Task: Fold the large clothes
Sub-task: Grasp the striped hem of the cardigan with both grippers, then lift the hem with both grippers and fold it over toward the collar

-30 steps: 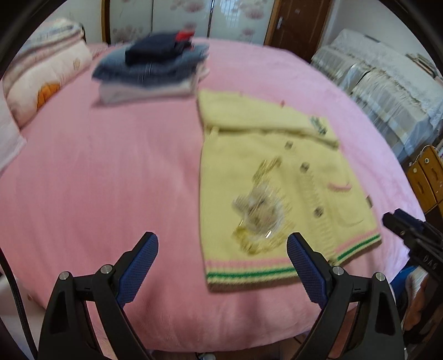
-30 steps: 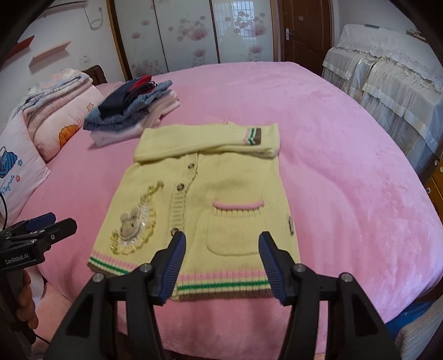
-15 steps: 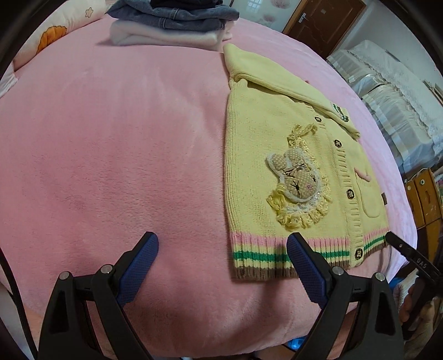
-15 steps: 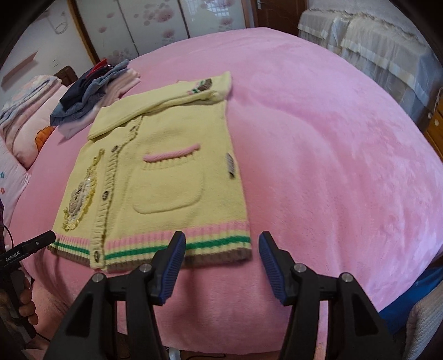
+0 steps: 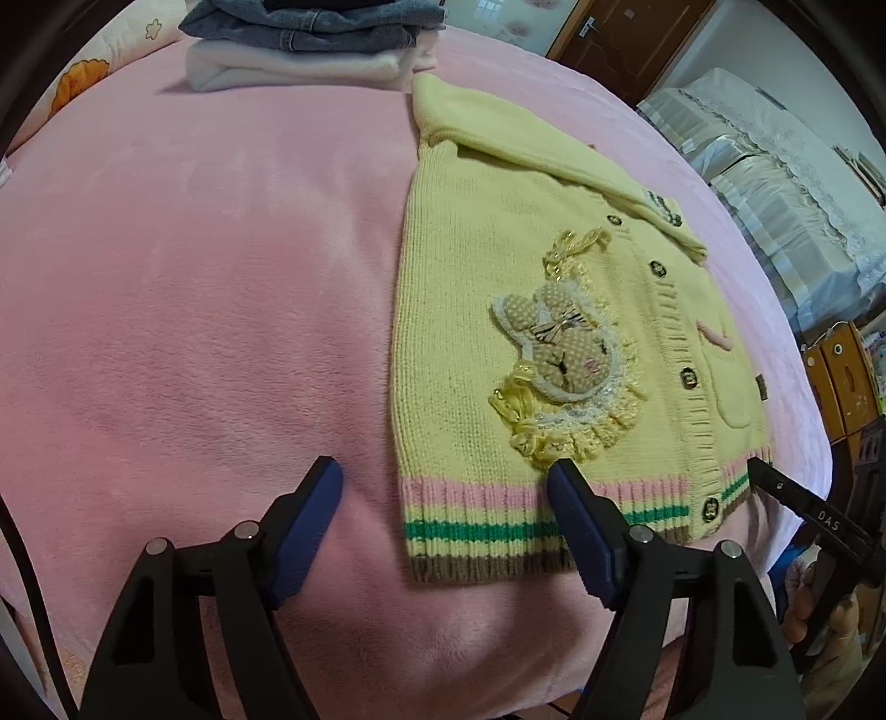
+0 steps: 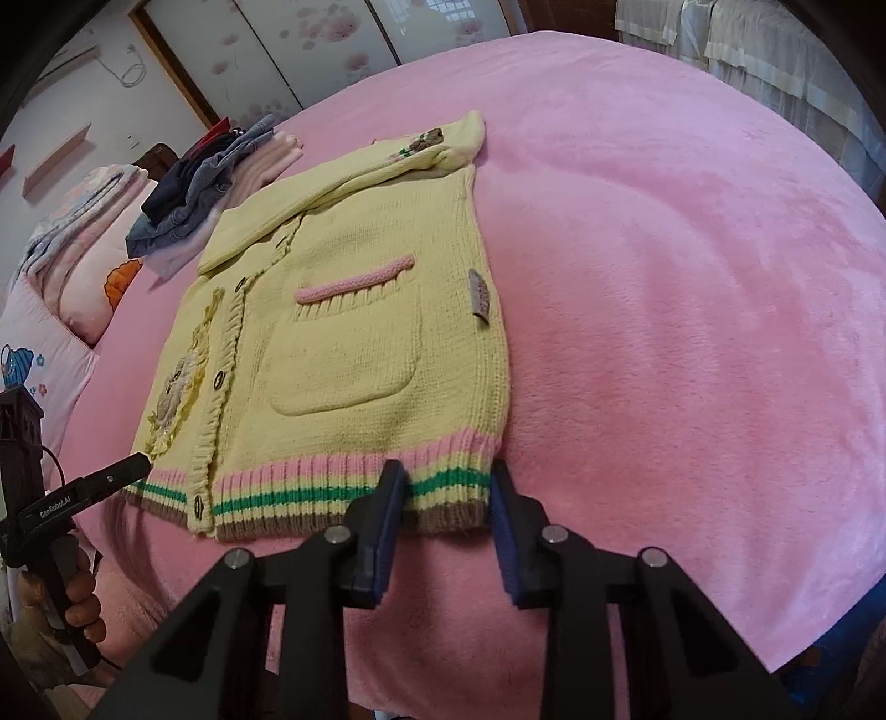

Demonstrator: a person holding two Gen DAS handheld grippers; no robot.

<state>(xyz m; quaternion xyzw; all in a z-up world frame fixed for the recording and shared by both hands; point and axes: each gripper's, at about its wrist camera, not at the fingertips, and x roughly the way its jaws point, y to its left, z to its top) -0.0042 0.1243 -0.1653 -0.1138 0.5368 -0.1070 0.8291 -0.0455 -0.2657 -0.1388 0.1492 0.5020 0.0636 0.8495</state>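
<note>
A yellow knitted cardigan lies flat on the pink bed, sleeves folded across its top and a rabbit patch on its front. My left gripper hangs low over the striped hem's left corner. Its jaws are closing with that corner between them, and the left finger is still off the cloth. In the right wrist view my right gripper straddles the right corner of the cardigan hem. These jaws are closing too, and the cloth between them is still flat.
A stack of folded clothes sits beyond the cardigan's collar end. Pillows line the left side. The bed's near edge drops away right under both grippers. Covered furniture stands off to the right.
Both grippers have come down and in toward the near hem, so the cardigan looks larger. Both pairs of jaws have narrowed, the right more than the left.
</note>
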